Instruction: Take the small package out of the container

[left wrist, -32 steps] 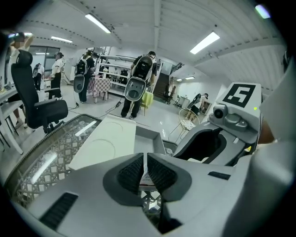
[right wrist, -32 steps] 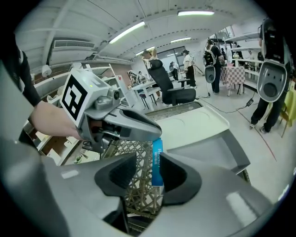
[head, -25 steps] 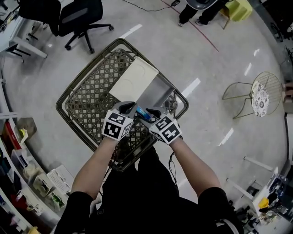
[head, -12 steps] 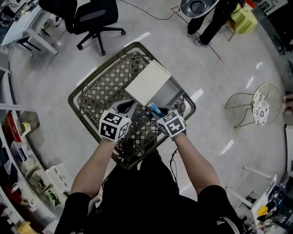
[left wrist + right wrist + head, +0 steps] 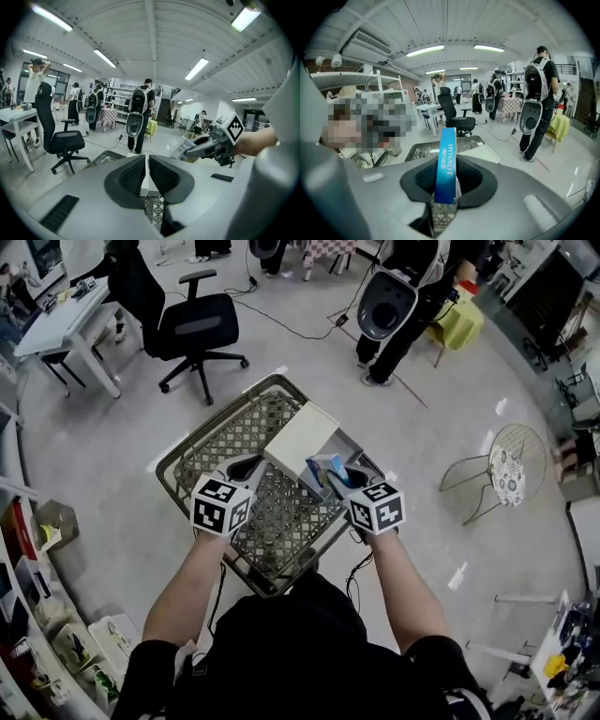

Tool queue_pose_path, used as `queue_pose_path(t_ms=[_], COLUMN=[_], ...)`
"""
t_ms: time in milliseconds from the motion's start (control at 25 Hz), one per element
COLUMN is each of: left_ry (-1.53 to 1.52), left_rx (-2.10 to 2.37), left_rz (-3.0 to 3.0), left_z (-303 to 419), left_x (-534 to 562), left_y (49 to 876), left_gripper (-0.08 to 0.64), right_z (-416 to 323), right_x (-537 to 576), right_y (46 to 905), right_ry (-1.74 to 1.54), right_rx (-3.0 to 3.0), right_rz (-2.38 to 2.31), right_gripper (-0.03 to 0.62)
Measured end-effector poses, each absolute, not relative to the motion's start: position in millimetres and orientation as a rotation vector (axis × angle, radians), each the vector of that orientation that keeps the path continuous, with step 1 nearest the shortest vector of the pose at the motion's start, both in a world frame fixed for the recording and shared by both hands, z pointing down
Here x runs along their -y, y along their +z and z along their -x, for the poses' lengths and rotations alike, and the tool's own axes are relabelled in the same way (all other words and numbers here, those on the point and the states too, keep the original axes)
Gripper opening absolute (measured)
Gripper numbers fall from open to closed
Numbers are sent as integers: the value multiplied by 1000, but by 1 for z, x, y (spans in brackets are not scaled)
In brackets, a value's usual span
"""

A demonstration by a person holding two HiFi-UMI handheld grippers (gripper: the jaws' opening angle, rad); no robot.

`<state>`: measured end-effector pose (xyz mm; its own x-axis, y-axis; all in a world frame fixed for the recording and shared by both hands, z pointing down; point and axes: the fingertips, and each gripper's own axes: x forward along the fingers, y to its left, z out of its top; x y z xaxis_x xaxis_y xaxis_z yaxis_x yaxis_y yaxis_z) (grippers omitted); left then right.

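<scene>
Two tongs are engaged: the left tongs (image 5: 147,174) are closed on the white lid (image 5: 300,435); the right tongs (image 5: 446,183), jaws just closed further, are clamped on the small package (image 5: 446,157). It is held on end over the open container (image 5: 349,444), apparently clear of it.

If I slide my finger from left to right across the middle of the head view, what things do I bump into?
left gripper → box lid → small blue package → right gripper → wire chair
</scene>
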<state>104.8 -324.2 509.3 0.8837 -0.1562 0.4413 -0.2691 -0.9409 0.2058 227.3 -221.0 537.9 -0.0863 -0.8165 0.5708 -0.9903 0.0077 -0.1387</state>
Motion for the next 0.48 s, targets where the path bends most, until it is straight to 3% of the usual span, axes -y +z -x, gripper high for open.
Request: queue_pose_path(t_ms=[480], left_ry=[468], left_rx=[428], left_rz=[-2859], left_z=[-77], left_x=[315], left_y=[421], left_gripper=[28], right_z=[-235], right_x=[192], right_y=[406], right_ry=[528], right_rx=[2238], right_rz=[-2073], right_gripper=[91])
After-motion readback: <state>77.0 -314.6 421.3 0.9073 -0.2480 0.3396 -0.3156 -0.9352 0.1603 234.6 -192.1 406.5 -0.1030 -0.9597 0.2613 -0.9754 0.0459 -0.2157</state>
